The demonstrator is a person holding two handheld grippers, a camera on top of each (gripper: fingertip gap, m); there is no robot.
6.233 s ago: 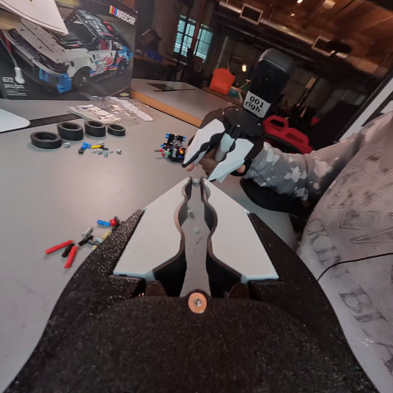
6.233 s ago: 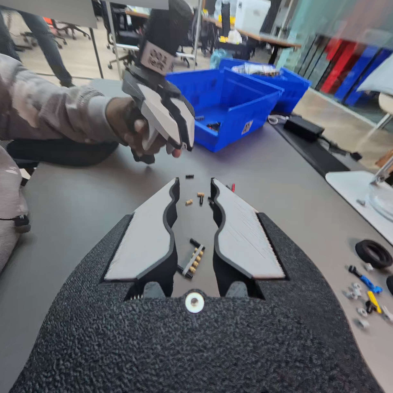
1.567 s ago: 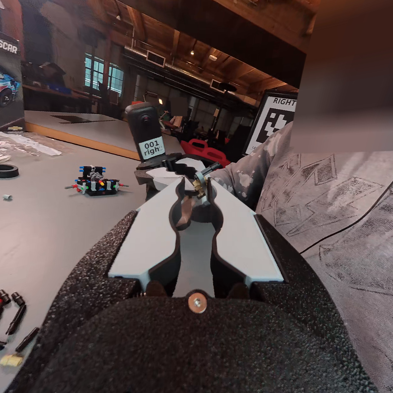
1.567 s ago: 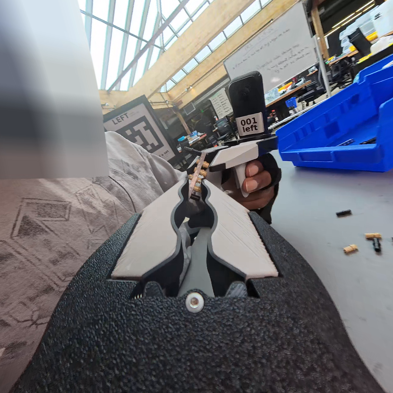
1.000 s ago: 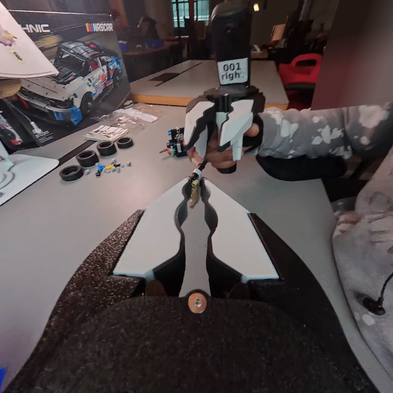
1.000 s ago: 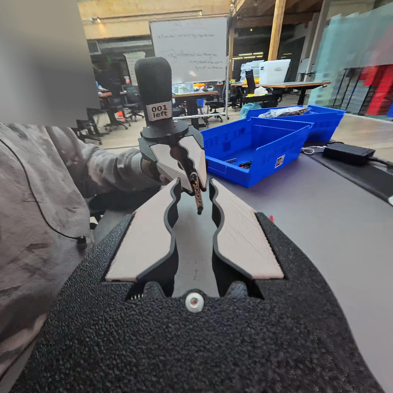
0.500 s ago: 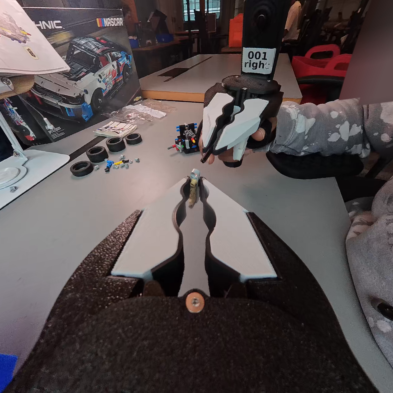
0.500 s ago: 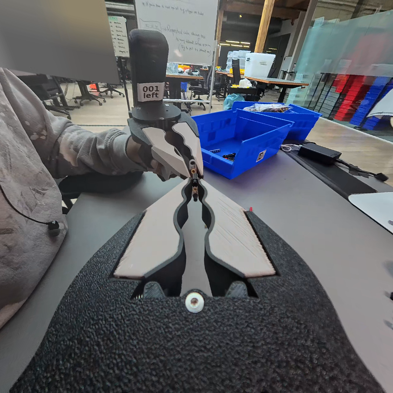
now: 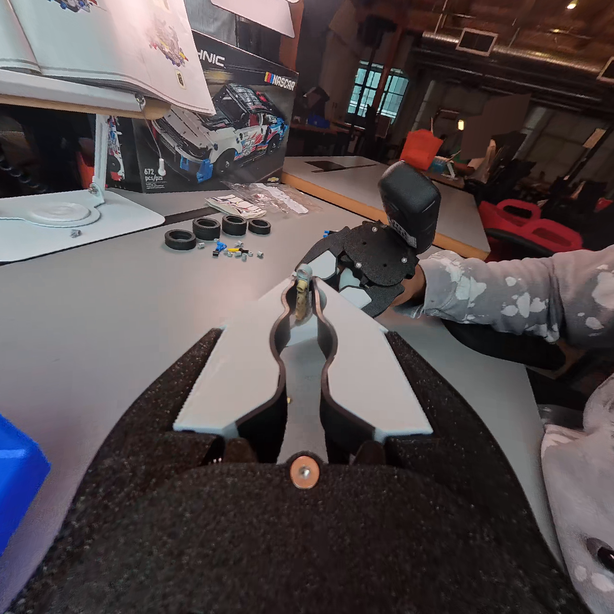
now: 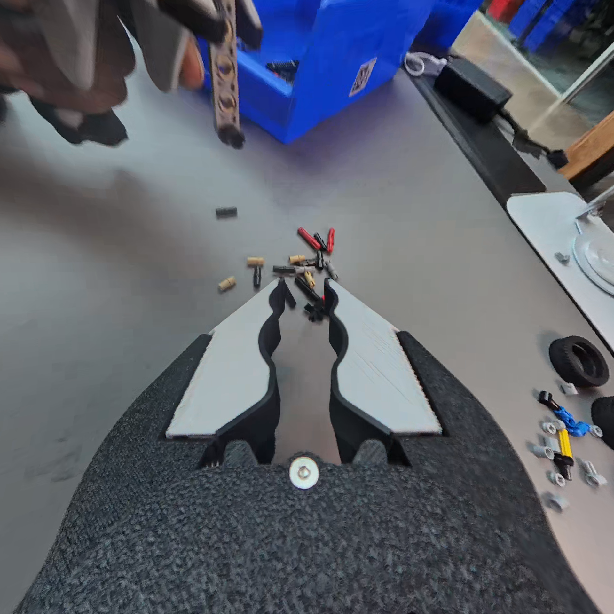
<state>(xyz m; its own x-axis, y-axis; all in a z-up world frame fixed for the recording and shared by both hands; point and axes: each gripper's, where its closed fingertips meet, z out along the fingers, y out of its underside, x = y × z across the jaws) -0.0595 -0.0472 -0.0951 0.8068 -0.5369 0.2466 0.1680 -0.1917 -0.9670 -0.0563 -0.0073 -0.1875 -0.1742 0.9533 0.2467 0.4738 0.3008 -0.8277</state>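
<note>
- Firstly, the left wrist view: the left gripper (image 9: pixel 304 282) has its fingers drawn together and clamped on a thin holed beam (image 9: pixel 301 299), which carries tan pins and stands nearly upright between the tips, held above the grey table (image 9: pixel 99 315).
- Only a corner of the blue bin (image 9: pixel 16 481) shows at the lower left edge. The beam is well apart from it, to its right.
- Four black tyres (image 9: pixel 216 229) sit in a row far beyond the bin, with small loose parts just beside them.
- Next, the right wrist view: the right gripper (image 10: pixel 304 282) has its fingers apart with nothing between them, and it hangs over scattered pins (image 10: pixel 299 262) lying on the table on the near side of the bin.
- The blurred beam hangs in front of the bin's left part.
</note>
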